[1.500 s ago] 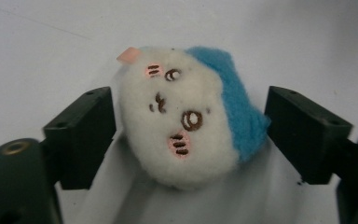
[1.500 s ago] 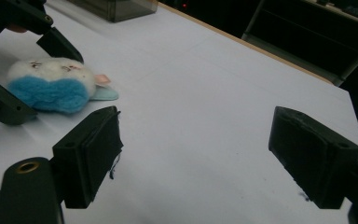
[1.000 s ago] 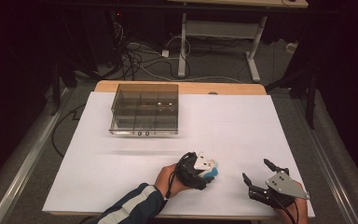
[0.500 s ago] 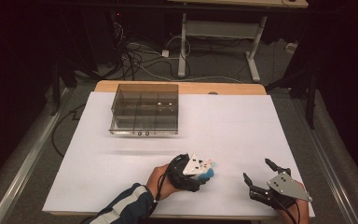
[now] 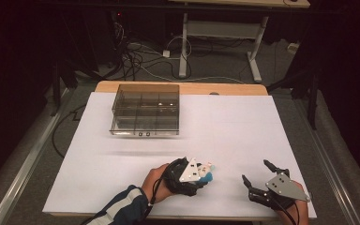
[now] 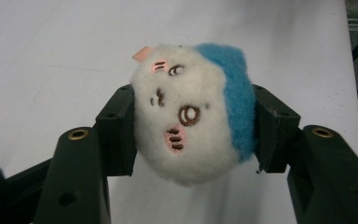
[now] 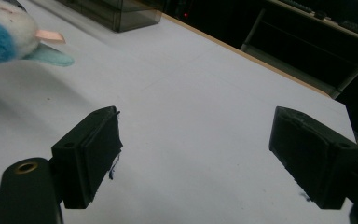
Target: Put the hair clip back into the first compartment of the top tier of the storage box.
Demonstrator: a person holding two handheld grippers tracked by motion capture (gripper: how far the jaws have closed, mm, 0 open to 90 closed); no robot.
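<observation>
White fleece bulges between my left gripper's (image 6: 193, 128) pads: the plush toy (image 6: 193, 121) (blue patch on one side) is pinched above the white table (image 5: 243, 126). My right gripper (image 7: 196, 154) hangs wide apart, holding nothing. The smoky compartment box (image 5: 145, 110) sits well apart.

In the high view the plush toy (image 5: 206, 172) is mostly covered by the left gripper (image 5: 194, 174) and its grey plate, leaving a small white and blue patch. The smoky box (image 5: 144, 112) on the bench (image 5: 243, 126) has compartments too dim to tell what they hold. In the left gripper view the fingers (image 6: 116, 130) cover the toy's sides. In the right gripper view the toy (image 7: 9, 35) is cut off by the top left corner, and the box (image 7: 116, 11) by the top edge.
</observation>
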